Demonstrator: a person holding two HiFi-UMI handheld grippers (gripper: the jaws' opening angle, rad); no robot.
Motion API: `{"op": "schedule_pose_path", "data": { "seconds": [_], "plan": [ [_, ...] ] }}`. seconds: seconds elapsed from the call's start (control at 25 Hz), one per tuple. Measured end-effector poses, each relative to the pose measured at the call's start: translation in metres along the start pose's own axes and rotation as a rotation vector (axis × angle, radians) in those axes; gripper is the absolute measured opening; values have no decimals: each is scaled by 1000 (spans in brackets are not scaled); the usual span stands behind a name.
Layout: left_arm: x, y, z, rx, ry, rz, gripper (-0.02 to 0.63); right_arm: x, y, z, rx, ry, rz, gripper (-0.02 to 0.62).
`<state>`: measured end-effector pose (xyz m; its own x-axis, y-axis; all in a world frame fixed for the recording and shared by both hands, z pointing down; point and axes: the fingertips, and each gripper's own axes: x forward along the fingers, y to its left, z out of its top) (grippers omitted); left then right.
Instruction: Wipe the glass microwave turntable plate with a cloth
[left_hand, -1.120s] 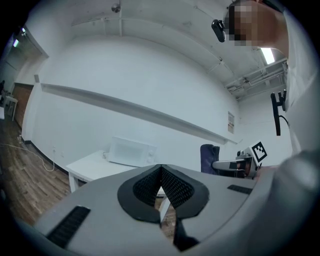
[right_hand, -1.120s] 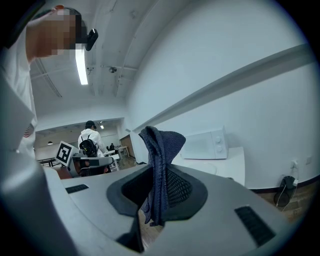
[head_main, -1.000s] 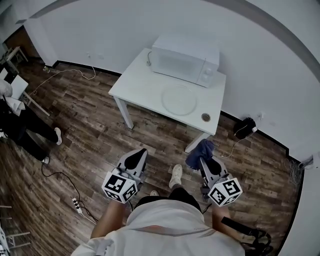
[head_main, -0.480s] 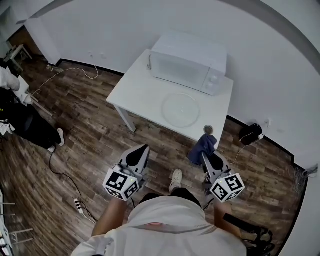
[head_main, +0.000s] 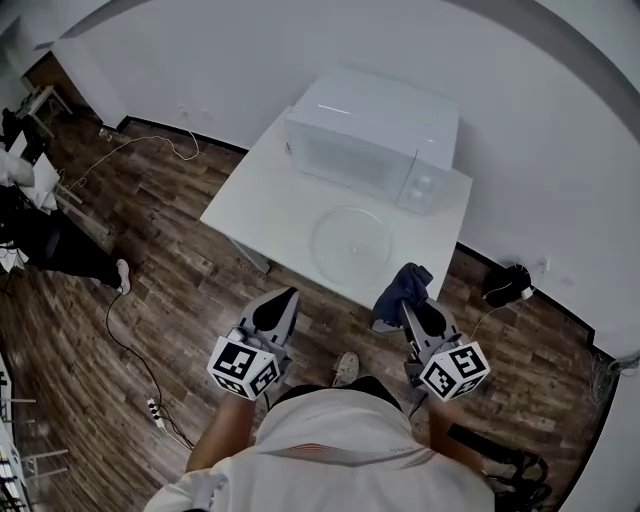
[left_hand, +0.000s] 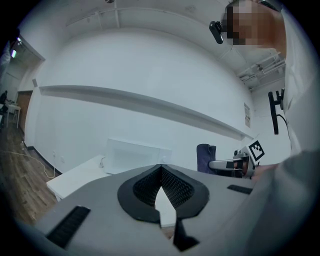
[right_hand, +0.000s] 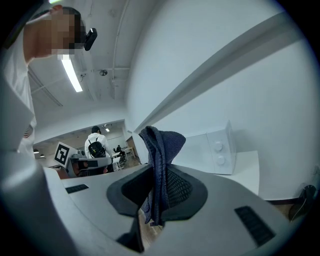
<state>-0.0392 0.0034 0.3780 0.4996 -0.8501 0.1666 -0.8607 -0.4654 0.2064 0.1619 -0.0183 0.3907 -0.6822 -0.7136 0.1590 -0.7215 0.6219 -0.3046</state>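
The clear glass turntable plate (head_main: 352, 243) lies flat on the white table (head_main: 250, 210), in front of the white microwave (head_main: 370, 135). My right gripper (head_main: 408, 301) is shut on a dark blue cloth (head_main: 403, 288) that bunches up above its jaws, just short of the table's near edge and to the right of the plate. In the right gripper view the cloth (right_hand: 160, 160) hangs between the pads, with the microwave (right_hand: 216, 149) beyond. My left gripper (head_main: 282, 298) is shut and holds nothing, over the floor before the table. The left gripper view shows its jaws pressed together.
Wooden floor surrounds the table. A power strip (head_main: 152, 408) with cables lies at the lower left. A person in dark clothes (head_main: 45, 240) stands at the far left. A black object (head_main: 505, 283) with a cord sits by the right wall. A white shoe (head_main: 346, 368) shows below.
The table, microwave and plate have come closer and lower in the head view. Both grippers keep their pose, the right still holding the cloth, which now covers the table's near right corner.
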Motion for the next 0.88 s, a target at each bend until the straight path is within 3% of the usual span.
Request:
{"op": "schedule_pose_path", "data": {
  "seconds": [0.16,0.36,0.64,0.88],
  "plan": [
    [32,2,5,9,11,17,11,16,-35,10,13,4,9,61],
    [61,6,6,94,65,5,11,37,-53,13,51,7,19,61],
    [93,38,5,43,69,-26,11,70,-61,10,58,38,-7,61],
    [126,77,10,34,83,-114,11,108,-63,15,71,40,-86,61]
  ]
}}
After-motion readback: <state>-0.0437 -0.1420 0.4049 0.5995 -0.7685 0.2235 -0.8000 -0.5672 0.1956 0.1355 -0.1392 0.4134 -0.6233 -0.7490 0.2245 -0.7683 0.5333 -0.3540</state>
